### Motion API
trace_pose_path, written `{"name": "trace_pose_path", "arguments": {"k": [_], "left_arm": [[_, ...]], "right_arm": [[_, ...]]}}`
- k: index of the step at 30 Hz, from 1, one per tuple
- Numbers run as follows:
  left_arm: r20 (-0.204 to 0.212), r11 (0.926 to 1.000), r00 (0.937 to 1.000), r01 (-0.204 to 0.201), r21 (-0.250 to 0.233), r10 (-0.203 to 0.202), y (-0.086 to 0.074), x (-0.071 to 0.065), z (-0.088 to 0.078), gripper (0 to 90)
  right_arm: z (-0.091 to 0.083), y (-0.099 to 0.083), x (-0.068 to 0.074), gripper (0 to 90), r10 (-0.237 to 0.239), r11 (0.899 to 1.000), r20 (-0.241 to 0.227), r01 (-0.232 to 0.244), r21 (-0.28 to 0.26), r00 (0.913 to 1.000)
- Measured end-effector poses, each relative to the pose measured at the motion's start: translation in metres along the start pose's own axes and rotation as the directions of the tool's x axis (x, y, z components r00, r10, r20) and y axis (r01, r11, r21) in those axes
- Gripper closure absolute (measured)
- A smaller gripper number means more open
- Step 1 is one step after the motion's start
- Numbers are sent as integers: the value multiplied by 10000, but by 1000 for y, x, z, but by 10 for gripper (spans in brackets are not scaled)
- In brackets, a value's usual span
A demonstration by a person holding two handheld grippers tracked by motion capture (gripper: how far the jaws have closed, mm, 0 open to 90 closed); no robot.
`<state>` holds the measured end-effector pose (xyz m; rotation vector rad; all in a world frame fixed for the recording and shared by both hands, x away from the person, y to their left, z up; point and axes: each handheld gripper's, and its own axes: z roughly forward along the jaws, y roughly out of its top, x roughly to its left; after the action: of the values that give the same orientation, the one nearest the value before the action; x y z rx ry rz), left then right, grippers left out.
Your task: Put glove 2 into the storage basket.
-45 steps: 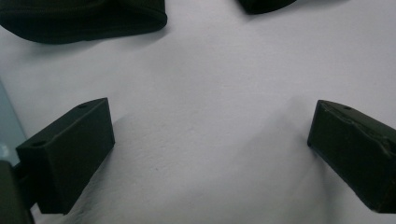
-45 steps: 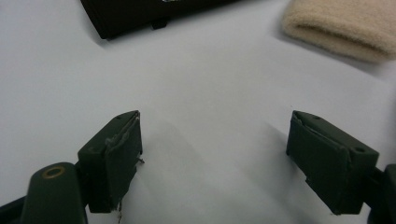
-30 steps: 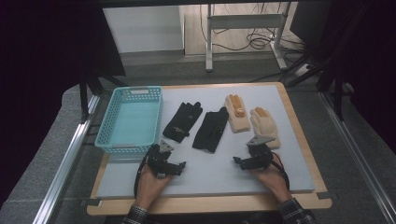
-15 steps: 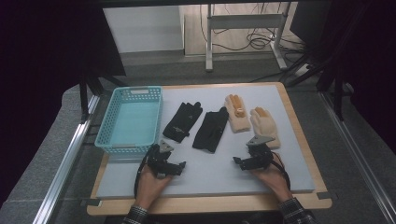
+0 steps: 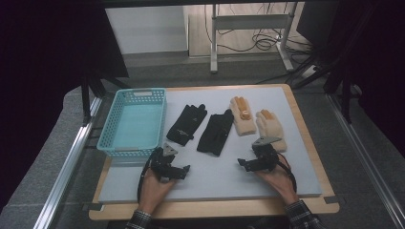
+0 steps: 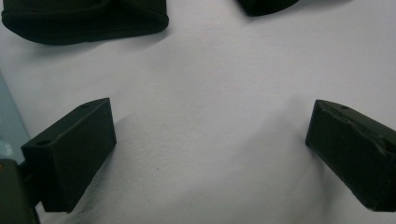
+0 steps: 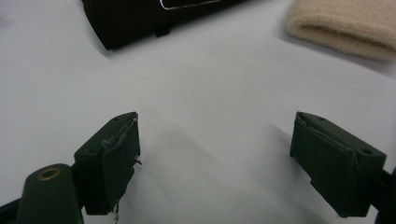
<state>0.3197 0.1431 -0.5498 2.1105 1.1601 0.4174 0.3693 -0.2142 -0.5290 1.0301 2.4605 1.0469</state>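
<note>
Pale grey mat on a wood-edged worktop [image 5: 305,143], dark room all around, cables on the floor behind. Four gloves lie in a row across the middle: two black ones, then two beige ones. The black glove [image 5: 186,124] on the left lies just beside a turquoise basket [image 5: 111,143], and the second black glove [image 5: 216,131] lies next to it, close but seemingly not overlapping. Right of that come the first beige glove [image 5: 240,116] and the second beige glove [image 5: 270,129], side by side near the right edge. The left gripper [image 5: 173,167] rests on the mat on the near side of the black pair, jaws wide apart with bare mat between them. The right gripper [image 5: 250,163] sits near the cuff of the second beige glove, jaws also spread wide, gripping nothing. Each one's in a hand low on the worktop.
</note>
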Motion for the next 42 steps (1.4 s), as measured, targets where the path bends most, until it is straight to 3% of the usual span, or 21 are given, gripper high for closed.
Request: {"name": "trace_pose_path", "arguments": {"k": [11,24,35,42], "left_arm": [[0,10000,10000,-7,1,7,0,0,0,23],[1,10000,10000,-13,0,13,0,0,0,23],[-2,10000,10000,-22,-2,22,0,0,0,23],[-5,10000,10000,-36,13,36,0,0,0,24]], "right_arm": [[11,28,6,198,-249,9997,-46,249,-71,9997],[21,60,-4,292,-311,9991,-195,305,-302,9993],[45,94,-7,459,-591,9979,72,592,-248,9982],[59,109,-5,475,-633,9977,146,637,-247,9979]]}}
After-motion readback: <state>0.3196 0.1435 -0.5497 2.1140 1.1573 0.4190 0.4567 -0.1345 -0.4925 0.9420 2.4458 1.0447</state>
